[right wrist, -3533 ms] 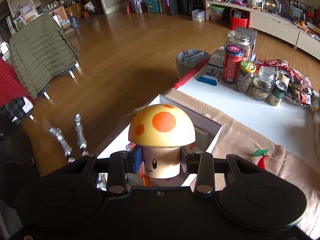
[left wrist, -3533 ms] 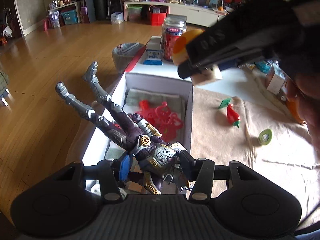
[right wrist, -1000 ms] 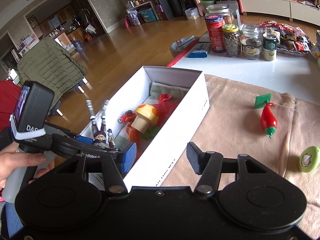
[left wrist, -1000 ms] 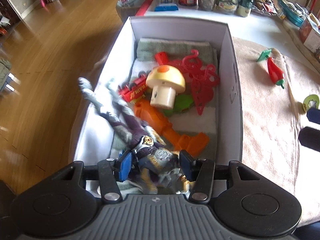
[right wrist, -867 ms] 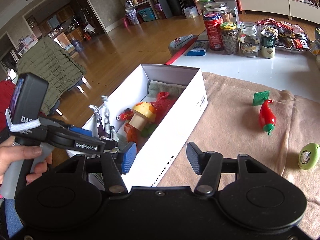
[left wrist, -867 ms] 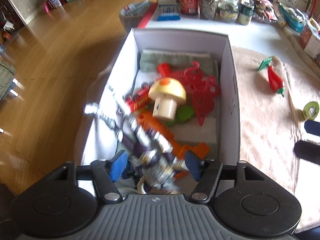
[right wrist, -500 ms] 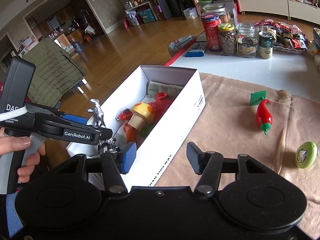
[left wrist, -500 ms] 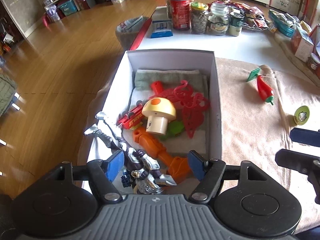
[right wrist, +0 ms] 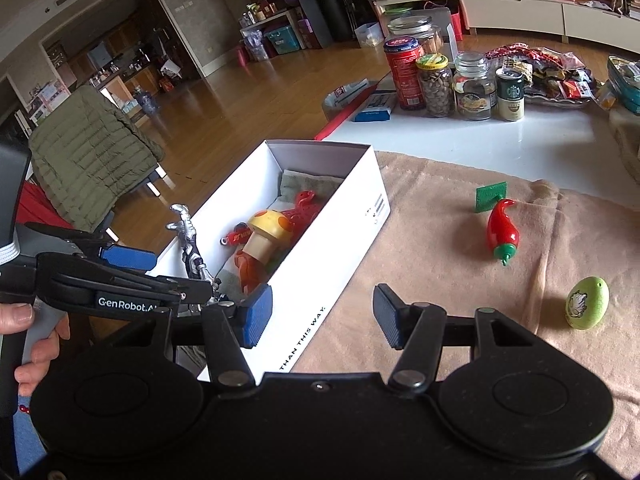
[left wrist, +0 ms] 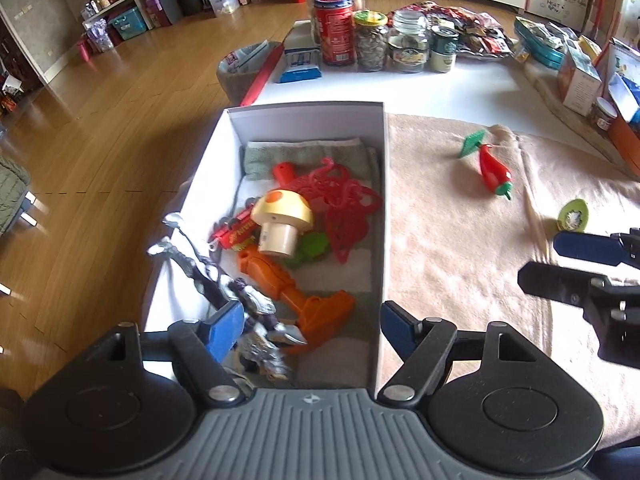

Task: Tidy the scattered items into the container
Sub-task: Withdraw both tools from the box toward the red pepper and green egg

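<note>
A white box holds a mushroom toy, an orange toy, red plastic pieces and a silver-purple action figure leaning on its near left wall. My left gripper is open above the box's near end, the figure free beside its left finger. My right gripper is open and empty over the beige cloth. A red chilli toy and a green egg lie on the cloth.
Jars and cans stand on the white table behind the box, with snack packets and boxes at the right. A green card lies by the chilli. A wooden floor drops away left.
My left gripper let go of the action figure, which dropped into the box's near left corner, and has lifted back, open wider. My right gripper stayed open and shifted slightly right.
</note>
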Demonstrator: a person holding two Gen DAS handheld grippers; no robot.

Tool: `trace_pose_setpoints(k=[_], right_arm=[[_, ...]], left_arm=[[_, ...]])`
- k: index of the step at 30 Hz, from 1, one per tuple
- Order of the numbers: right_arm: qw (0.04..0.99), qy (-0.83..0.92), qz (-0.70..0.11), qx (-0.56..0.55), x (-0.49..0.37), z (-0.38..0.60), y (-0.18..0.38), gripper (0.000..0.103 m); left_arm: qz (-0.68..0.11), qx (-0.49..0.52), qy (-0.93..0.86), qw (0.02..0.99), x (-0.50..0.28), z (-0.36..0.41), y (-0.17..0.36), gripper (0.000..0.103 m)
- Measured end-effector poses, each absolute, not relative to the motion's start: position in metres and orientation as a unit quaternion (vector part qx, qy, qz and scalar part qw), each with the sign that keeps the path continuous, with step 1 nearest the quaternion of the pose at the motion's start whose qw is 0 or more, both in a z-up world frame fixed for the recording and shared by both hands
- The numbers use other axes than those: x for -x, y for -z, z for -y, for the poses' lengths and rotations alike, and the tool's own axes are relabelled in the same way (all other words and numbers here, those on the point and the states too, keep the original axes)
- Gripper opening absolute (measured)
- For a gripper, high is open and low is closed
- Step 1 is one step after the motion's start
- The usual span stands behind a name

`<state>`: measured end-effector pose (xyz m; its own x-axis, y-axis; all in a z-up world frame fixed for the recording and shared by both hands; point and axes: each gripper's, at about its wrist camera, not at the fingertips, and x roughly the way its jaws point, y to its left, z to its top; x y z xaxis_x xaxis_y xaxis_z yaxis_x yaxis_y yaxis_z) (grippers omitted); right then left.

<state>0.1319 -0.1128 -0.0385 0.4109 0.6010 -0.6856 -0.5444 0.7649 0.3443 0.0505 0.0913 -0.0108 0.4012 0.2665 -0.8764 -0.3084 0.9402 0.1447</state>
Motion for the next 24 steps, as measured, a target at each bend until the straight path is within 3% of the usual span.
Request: trace_pose_setpoints(k=[11,24], right_arm=[[0.86,-0.266,-0.433,-0.038,-0.149,0.177,0.046,0.056],[0.872,-0.173,-0.454,-0.05,-0.162,0.261,0.058,0.057]], left_arm=[[-0.523,0.004,-0.112,0.845,-0.09,-0.019,0.023,0.076],[-0.536,0.046,-0.063,0.841,-0.209,0.036,0.069,0.077]])
